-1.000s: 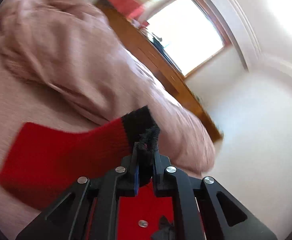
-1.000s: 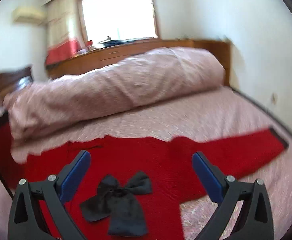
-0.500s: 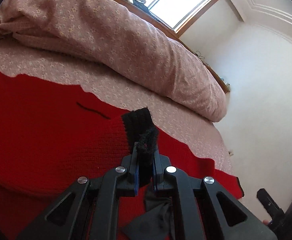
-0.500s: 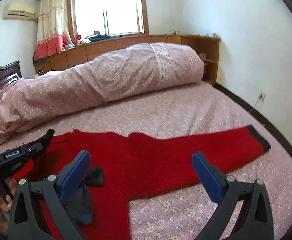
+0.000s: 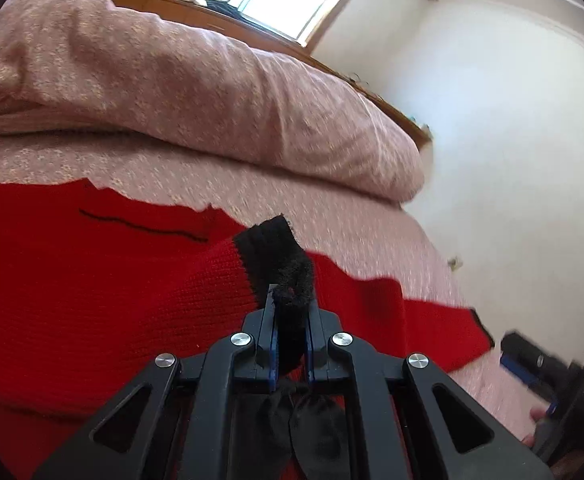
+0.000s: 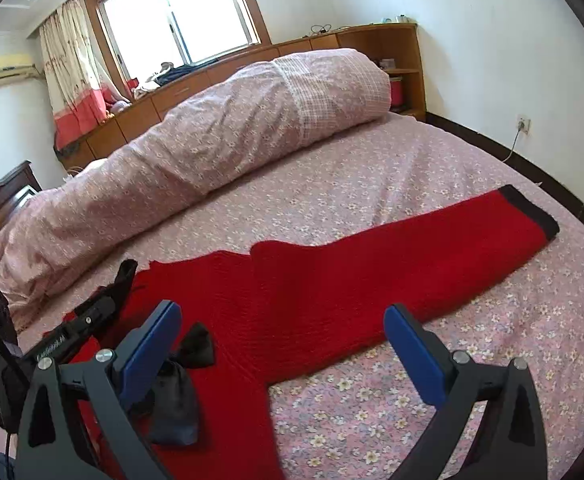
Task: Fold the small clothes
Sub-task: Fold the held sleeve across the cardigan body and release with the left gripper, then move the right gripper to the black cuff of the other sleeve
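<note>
Between my left gripper's (image 5: 290,312) clenched jaws the red sweater's (image 6: 331,292) black cuff (image 5: 280,256), sweater spread flat ahead on the bed (image 6: 371,168), my right gripper (image 6: 284,344) spread wide above it, grasping nothing

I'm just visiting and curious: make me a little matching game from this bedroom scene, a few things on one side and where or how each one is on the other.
Things:
1. left tongs
2. right tongs
3. black bow
4. rolled quilt

States:
A. lying on the red sweater
B. open, holding nothing
C. along the far side of the bed
D. shut on the black cuff

Pairs: 1-D, 2-B, 3-A, 4-C
</note>
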Demonstrator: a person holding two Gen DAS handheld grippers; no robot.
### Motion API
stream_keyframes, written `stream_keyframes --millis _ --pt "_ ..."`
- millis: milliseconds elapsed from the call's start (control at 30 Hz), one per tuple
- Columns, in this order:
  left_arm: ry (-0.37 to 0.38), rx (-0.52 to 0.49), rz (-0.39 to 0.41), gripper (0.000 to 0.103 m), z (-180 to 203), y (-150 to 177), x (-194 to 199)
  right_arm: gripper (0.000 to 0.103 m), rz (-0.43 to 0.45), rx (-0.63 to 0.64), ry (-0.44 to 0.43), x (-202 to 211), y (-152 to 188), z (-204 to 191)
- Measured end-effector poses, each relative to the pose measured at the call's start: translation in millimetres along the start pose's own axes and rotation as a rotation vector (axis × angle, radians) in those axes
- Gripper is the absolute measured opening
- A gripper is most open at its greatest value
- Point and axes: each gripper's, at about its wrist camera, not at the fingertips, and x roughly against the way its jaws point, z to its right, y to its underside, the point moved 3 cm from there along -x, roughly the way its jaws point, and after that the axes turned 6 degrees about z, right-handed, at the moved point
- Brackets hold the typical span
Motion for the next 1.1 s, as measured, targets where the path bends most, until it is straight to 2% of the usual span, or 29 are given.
stream_keyframes --millis 233,300,367,400,433,500,600,633,767,867,1000,1100 --pt "-0.01 -0.096 -0.034 0.003 8.8 17.7 -5.4 0.103 -0.014 -0.027 0.005 -0.3 1.4 5.5" --pt "-0.028 -0.12 -0.068 0.004 10.6 24.1 -12.0 0.103 -0.017 -0.029 0.008 -0.5 1.7 7.0" --pt "-0.031 -0.12 -0.102 0.012 11.8 28.2 -16.1 0.103 -0.019 -0.032 0.007 -0.5 1.9 8.4" --pt "-0.008 -0.104 -0.116 0.021 13.3 30.4 -15.9 0.103 -0.02 -0.034 0.007 -0.2 2.2 9.0" --pt "0.014 -0.093 -0.115 0.028 15.2 30.9 -13.8 0.103 -0.02 -0.033 0.005 0.5 2.3 10.0" --pt "0.04 -0.088 -0.098 0.035 22.3 30.1 -5.3 0.103 -0.021 -0.03 0.011 1.1 2.7 11.6" --pt "0.018 -0.114 -0.101 0.05 30.1 23.9 5.8 0.103 -0.021 -0.028 0.022 1.5 2.4 21.2" --pt "0.009 -0.12 -0.104 0.051 30.8 21.1 9.0 0.103 -0.022 -0.033 0.025 1.9 2.3 26.4" --pt "-0.053 -0.166 -0.085 0.051 23.1 4.5 31.9 0.103 -0.023 -0.073 0.027 5.3 -1.7 59.6" --pt "-0.163 -0.207 -0.072 0.052 2.3 -9.5 58.0 0.103 -0.012 -0.107 0.025 9.1 -8.4 92.6" --pt "-0.294 -0.249 -0.047 0.052 -44.4 -24.7 112.7 0.103 0.015 -0.199 0.0 10.1 -21.0 155.8" --pt "-0.371 -0.224 -0.026 0.053 -86.0 -28.0 154.3 0.103 -0.024 -0.235 -0.022 -3.5 -26.2 200.6"
